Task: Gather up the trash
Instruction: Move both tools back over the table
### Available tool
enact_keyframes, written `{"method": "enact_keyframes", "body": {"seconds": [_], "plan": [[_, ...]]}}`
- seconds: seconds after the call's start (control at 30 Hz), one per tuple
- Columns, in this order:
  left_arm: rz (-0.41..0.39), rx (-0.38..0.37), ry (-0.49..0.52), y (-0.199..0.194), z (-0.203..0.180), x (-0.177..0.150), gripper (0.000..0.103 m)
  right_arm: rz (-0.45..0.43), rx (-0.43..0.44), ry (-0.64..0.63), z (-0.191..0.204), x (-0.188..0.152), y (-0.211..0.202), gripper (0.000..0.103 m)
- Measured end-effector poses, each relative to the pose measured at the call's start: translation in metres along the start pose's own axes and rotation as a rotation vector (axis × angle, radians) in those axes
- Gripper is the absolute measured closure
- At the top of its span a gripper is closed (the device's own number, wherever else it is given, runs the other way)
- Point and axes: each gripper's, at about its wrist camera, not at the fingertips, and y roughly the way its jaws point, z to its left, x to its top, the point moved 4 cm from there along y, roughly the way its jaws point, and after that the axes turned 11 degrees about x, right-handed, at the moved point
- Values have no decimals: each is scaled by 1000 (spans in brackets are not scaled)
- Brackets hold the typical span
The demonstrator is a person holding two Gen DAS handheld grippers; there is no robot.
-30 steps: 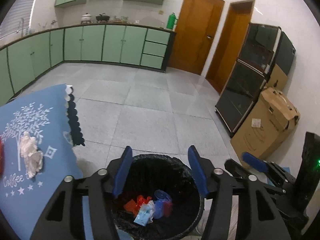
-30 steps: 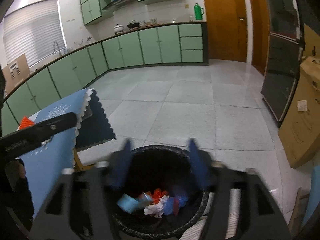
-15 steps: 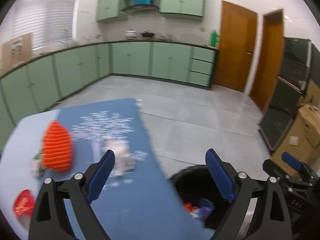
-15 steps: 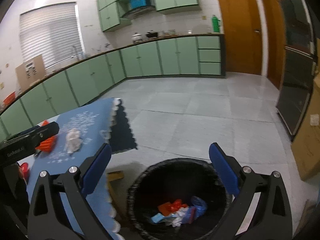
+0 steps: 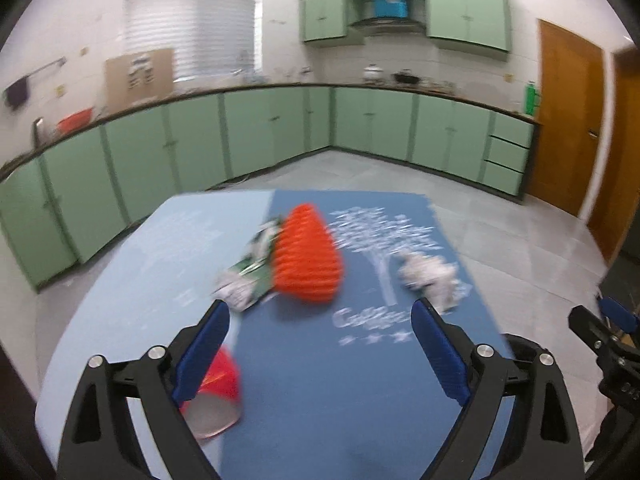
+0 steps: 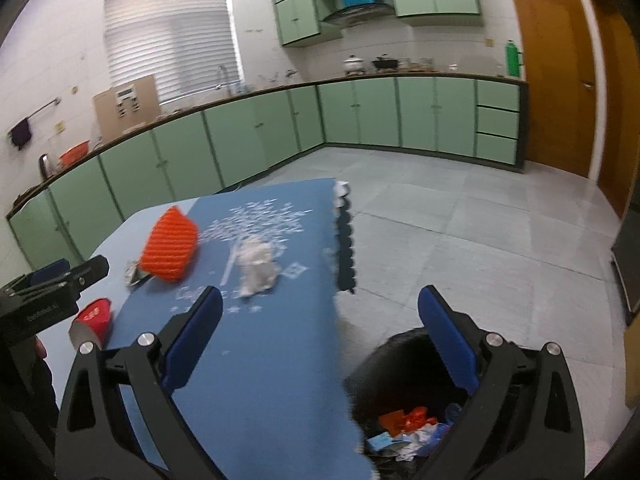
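Fingers of both grippers, left (image 5: 320,346) and right (image 6: 320,340), are standing wide and empty above the desk (image 5: 132,280).
Trash is waiting: crumpled tissue (image 6: 256,266), red cup (image 5: 214,396), orange honeycomb piece (image 5: 306,258); next, probably closing on one for the bin (image 6: 404,392).

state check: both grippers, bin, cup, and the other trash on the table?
left gripper: open, empty
right gripper: open, empty
bin: open, trash inside
red cup: on its side
orange wrap: on the table
paper wad: crumpled, on the table
green wrapper: crumpled, beside the orange wrap
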Motion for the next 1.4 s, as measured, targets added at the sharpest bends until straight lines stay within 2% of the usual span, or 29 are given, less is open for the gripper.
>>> {"method": "enact_keyframes", "body": {"seconds": [0.13, 0.3, 0.8, 1.03, 1.3, 1.4], "plan": [[42, 73, -76, 9, 32, -17, 12, 30, 48, -38, 27, -3, 17, 8], [92, 112, -96, 23, 50, -34, 12, 57, 82, -76, 50, -9, 31, 8], [214, 95, -170, 63, 71, -52, 12, 125, 118, -97, 70, -22, 59, 8], [239, 88, -162, 75, 71, -51, 12, 148, 120, -102, 73, -23, 71, 8], [241, 104, -176, 70, 80, -53, 12, 164, 120, -104, 72, -27, 76, 8], [240, 90, -185, 69, 84, -54, 15, 168, 121, -103, 72, -27, 76, 8]]}}
